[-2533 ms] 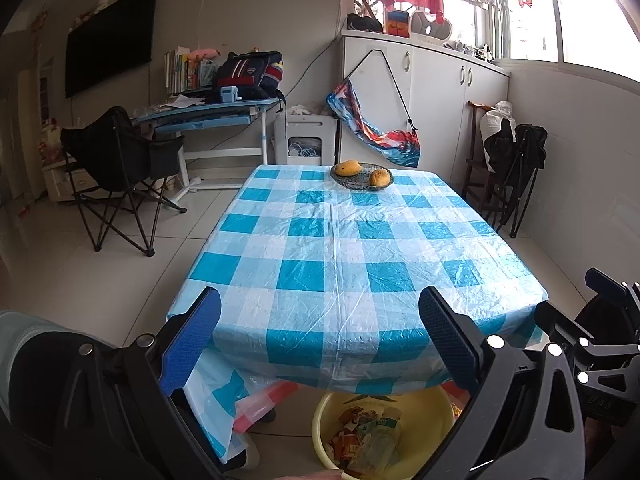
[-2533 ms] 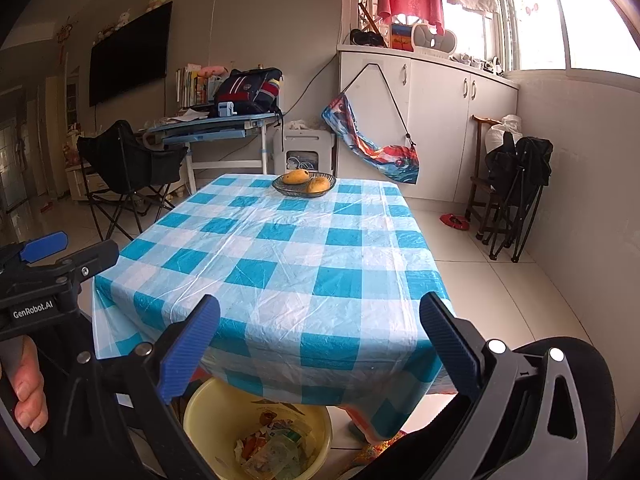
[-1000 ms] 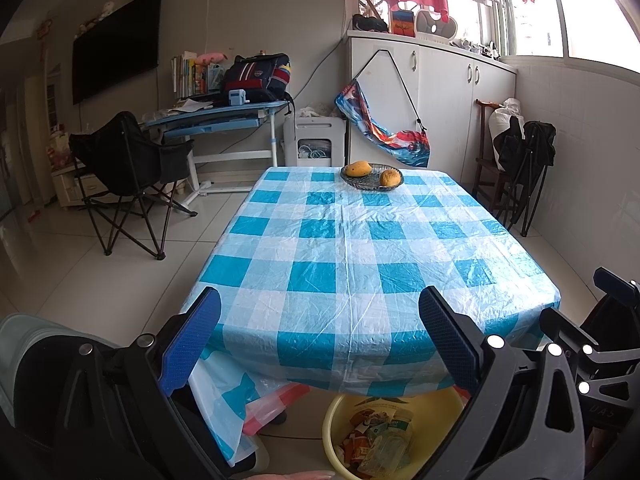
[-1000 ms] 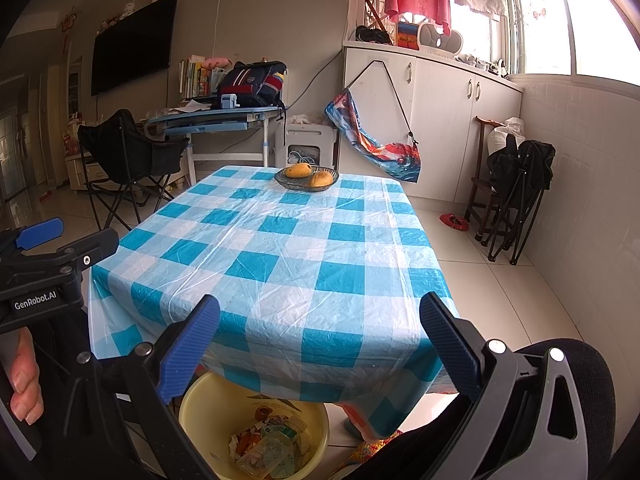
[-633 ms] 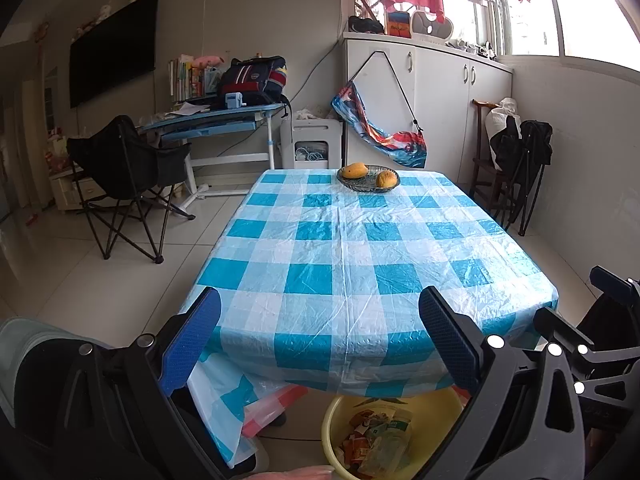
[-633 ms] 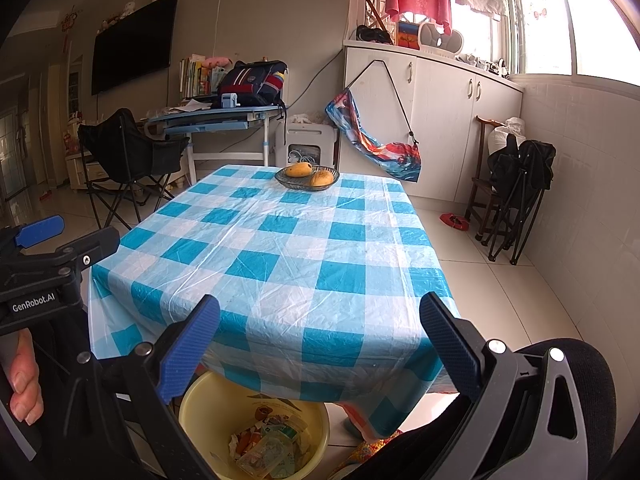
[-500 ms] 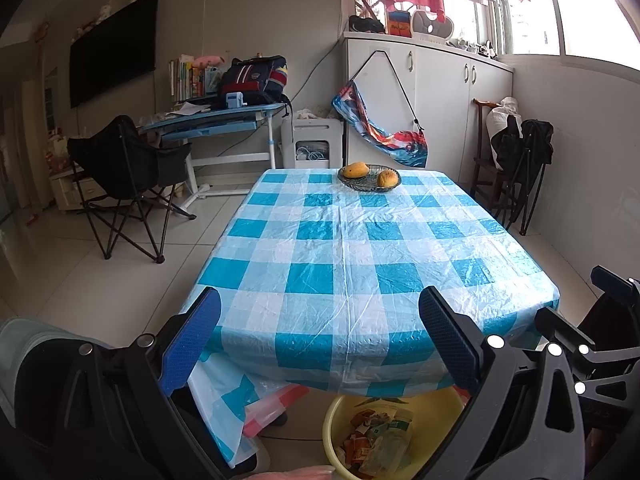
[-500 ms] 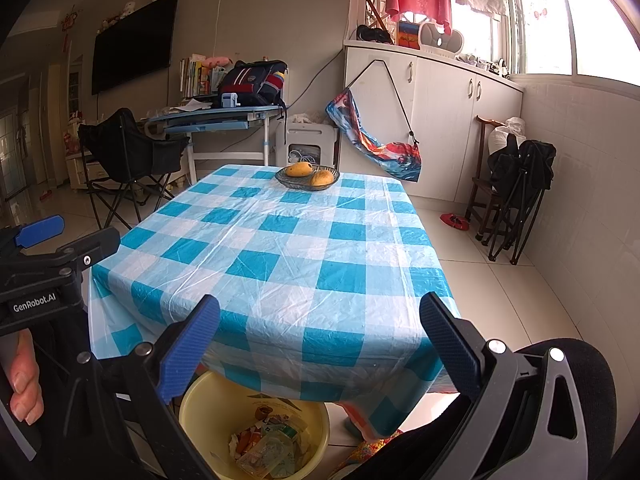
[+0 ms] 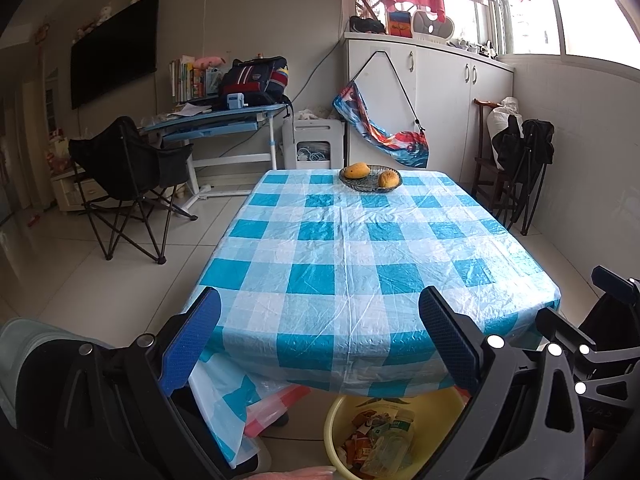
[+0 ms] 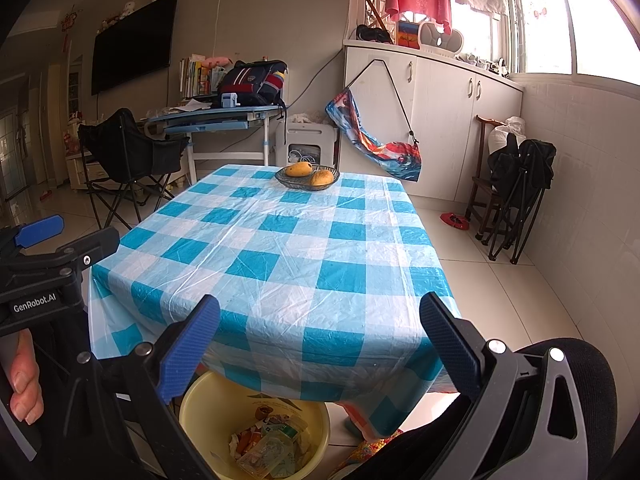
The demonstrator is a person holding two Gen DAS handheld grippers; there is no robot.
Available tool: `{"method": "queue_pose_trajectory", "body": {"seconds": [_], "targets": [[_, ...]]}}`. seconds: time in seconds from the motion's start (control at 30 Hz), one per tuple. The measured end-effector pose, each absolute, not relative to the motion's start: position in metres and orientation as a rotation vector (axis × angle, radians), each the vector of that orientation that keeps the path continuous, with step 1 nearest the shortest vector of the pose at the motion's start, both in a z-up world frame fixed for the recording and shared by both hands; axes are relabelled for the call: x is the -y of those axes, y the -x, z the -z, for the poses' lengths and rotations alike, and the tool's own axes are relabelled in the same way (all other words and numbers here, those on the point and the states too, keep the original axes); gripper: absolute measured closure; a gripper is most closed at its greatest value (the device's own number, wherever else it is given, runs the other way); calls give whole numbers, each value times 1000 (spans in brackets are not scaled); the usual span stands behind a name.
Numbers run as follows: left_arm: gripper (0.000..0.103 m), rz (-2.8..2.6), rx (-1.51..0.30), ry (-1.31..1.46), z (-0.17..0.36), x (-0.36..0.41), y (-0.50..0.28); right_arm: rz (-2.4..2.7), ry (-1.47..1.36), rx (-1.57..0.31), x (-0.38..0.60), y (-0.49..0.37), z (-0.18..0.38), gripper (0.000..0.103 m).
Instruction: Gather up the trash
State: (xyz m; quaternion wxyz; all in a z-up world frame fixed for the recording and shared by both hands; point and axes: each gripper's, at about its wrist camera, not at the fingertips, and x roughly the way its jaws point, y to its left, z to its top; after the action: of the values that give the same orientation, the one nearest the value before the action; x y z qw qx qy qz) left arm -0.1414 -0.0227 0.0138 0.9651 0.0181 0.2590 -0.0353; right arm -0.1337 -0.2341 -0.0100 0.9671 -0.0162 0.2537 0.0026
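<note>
**Both grippers hanging wide open at the near table edge**

We are holding the left gripper (image 9: 320, 340) with its blue-padded fingers (image 9: 190, 344) spread wide, gripping and touching nothing. Between them we are looking at the near edge of the table (image 9: 360, 280) and its blue checked cloth draping over. Just under that edge, on the floor, the yellow basin (image 9: 340, 432) is sitting with the trash (image 9: 380, 436) piled inside: wrappers and clear plastic.

To the right, we are keeping the right gripper (image 10: 320, 344) equally wide, its fingers (image 10: 448, 348) closing on nothing. From this view the basin (image 10: 312, 420) is lying partly beneath the cloth's overhang. At the table's far end a fruit bowl (image 10: 307, 178) is standing, well apart from both grippers. Open tiled floor (image 10: 500, 280) is running along the table's right side toward the folded chairs (image 10: 516, 184).
</note>
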Motion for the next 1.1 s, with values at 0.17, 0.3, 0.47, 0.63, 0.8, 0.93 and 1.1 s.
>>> {"method": "queue_pose_trajectory", "body": {"seconds": [0.17,0.3,0.47,0.63,0.8,0.93,1.1], "targets": [[7,65,-526,-35,-14,20,140,-5,33,-514,235,133,10,7],[7,56,-523,-34,-14,17,139,-6,33,-514,235,133,10,7],[7,48,-522,-40,-15,17,139,-7,34,-515,235,133,10,7],[7,41,-522,-46,-15,17,139,-7,34,-516,235,133,10,7],[7,40,-527,-46,-15,17,138,-8,34,-517,234,133,11,7],[7,38,-529,-45,-16,17,138,-8,35,-518,234,133,11,7],[7,36,-530,-46,-15,17,138,-7,35,-518,234,133,11,7]]}}
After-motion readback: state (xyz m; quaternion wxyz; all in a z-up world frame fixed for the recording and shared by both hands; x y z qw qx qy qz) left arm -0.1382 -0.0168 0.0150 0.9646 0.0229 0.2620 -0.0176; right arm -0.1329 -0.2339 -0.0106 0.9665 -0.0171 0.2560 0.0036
